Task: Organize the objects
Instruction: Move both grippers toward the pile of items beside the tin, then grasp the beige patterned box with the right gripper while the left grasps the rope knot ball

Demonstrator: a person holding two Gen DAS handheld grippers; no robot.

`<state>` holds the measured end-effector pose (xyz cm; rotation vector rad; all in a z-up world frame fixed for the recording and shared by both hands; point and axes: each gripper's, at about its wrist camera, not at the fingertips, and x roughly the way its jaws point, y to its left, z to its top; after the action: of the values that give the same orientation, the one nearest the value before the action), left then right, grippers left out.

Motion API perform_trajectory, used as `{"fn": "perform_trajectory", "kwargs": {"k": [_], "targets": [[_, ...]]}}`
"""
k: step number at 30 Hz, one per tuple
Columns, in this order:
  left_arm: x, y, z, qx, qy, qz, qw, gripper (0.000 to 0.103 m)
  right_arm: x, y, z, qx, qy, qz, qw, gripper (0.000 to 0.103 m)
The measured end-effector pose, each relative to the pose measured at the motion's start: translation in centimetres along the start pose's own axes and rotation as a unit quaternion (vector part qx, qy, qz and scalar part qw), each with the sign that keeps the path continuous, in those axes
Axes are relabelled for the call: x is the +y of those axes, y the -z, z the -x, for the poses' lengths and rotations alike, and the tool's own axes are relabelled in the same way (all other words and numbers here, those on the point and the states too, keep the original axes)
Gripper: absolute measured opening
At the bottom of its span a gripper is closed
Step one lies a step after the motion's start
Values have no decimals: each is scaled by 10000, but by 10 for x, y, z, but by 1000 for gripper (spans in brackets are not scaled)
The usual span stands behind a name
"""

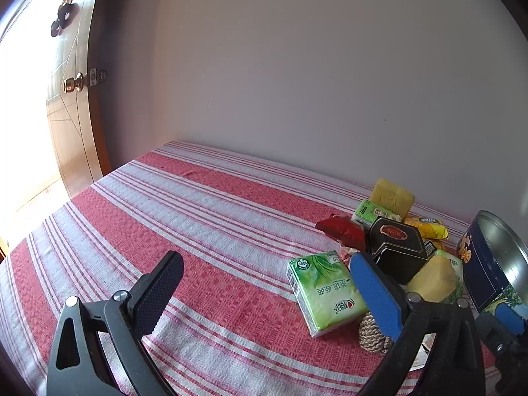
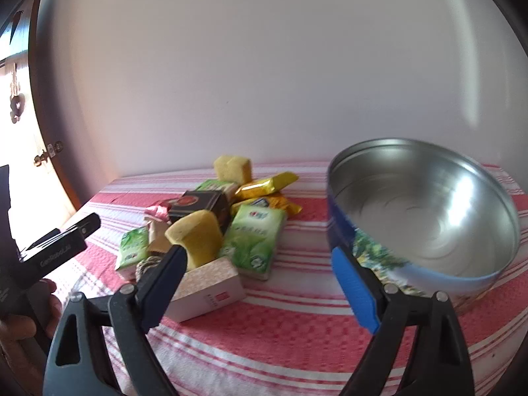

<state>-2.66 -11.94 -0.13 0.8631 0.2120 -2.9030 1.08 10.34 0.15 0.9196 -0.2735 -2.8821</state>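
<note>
A heap of small goods lies on the striped cloth: green tissue packs (image 1: 325,292) (image 2: 254,241), a black hexagonal box (image 1: 397,247) (image 2: 201,203), yellow sponges (image 1: 392,196) (image 2: 198,234), a red packet (image 1: 343,229), yellow packets (image 2: 267,183), a twine ball (image 1: 373,333) and a pale pink box (image 2: 211,283). To the right of the heap stands an open blue round tin (image 2: 343,217) (image 1: 478,264), its metal inside bare. My left gripper (image 1: 267,283) is open over bare cloth, left of the heap. My right gripper (image 2: 260,280) is open, its blue finger beside the tin's wall.
The table (image 1: 198,217), under a red and white striped cloth, stands against a pale wall. A wooden door with a brass knob (image 1: 74,84) is at the far left, bright light beside it. A hand (image 2: 19,326) holding the left gripper shows at the left edge.
</note>
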Motion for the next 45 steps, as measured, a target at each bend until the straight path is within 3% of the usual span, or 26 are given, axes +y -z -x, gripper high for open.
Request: {"fn": "perform_trajectory", "kwargs": {"k": [3,8,10,16,19,22,25,27,30,33,35,37,42,45], "targets": [[-1,2,-3,91,-38,-48,9999,102,11,2,-24,516,-263,-94,9983,97],[-12,5,-3,265,428,-187,9986,102,18,3,-59,1156,-382,-323,9920,96],[-20,7,-1,263,565,-368,9974,102,18,5,-66,1280,-505,-353,9899,89],[-26,8,1,182,761,-504,9957,102,14,9,-61,1374,-670,-262,9879,87],[-30,11,0,285,1056,-595,9922,102,4,9,-52,1431,-648,-319,9871,87],[-47,18,1,359,1331,-975,9856,102,-7,7,-37,1296,-753,-342,9881,87],[-66,26,1,476,1436,-1343,9793,102,-11,7,-11,886,-724,-94,9934,87],[-80,32,-4,635,1309,-1612,9761,100,-11,8,7,543,-557,188,9968,87],[-89,35,-15,981,1172,-1699,9735,82,-11,10,26,134,-316,528,9980,87],[-95,34,-19,995,1115,-1716,9738,81,-9,7,33,-31,-284,586,9979,87],[-101,36,-18,972,1041,-1873,9719,75,-10,6,33,-4,-332,572,9978,87],[-102,38,-12,892,1217,-1932,9695,51,-12,6,35,-18,-267,604,9978,87],[-85,33,-15,997,1530,-1493,9718,50,-17,6,38,-193,-218,596,9978,87],[-87,35,-14,1035,1435,-1516,9725,57,-16,6,36,-182,-137,625,9978,87]]}}
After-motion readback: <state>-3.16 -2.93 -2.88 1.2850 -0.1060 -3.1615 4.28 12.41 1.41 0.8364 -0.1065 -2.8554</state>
